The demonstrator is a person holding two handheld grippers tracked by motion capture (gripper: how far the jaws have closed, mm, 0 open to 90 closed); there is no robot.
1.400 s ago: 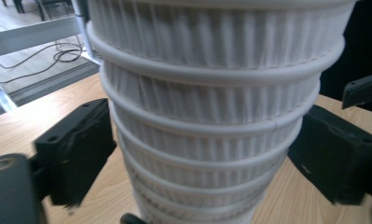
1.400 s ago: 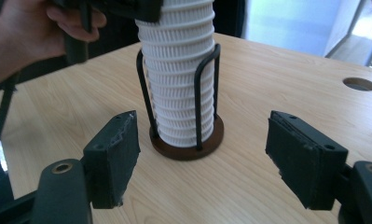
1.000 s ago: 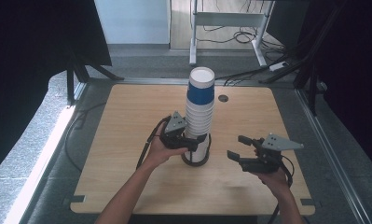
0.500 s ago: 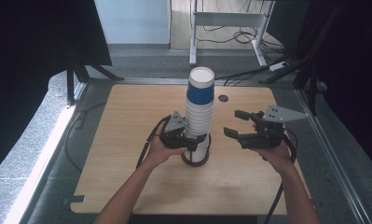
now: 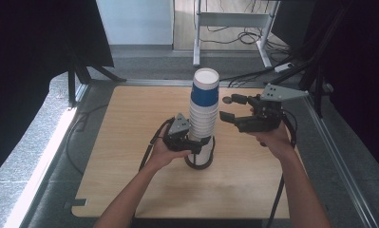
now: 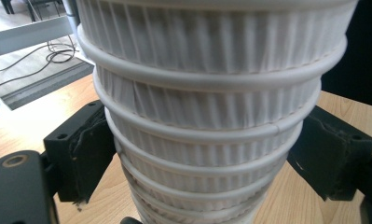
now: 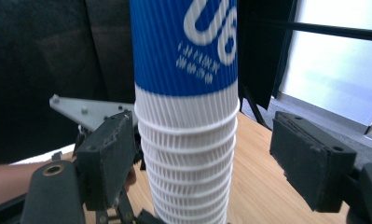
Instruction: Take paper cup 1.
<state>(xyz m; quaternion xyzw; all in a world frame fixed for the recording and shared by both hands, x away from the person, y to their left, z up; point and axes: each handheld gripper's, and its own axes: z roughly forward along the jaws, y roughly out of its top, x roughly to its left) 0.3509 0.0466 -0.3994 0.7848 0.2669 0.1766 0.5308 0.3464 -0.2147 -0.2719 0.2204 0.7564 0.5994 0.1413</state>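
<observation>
1. Stack of cups point(image 5: 202, 118) upright near the middle of the bench point(image 5: 130, 118).
2. Left gripper point(image 5: 189, 142) pinching the stack low down, jaws pressed against both sides.
3. Right gripper point(image 5: 229, 108) raised beside the blue top cup point(image 5: 204, 97), jaws spread, touching nothing.

High view looked down from above the table point(image 5: 130, 190); both gripper views faced the cup stack point(image 5: 202, 118) closely (shared by all).

Daylight comes from behind the tall stack of ribbed white and blue paper cups point(image 5: 203, 118), bright there. Both sides are very dark. Close-up ribs look slightly soft.
</observation>
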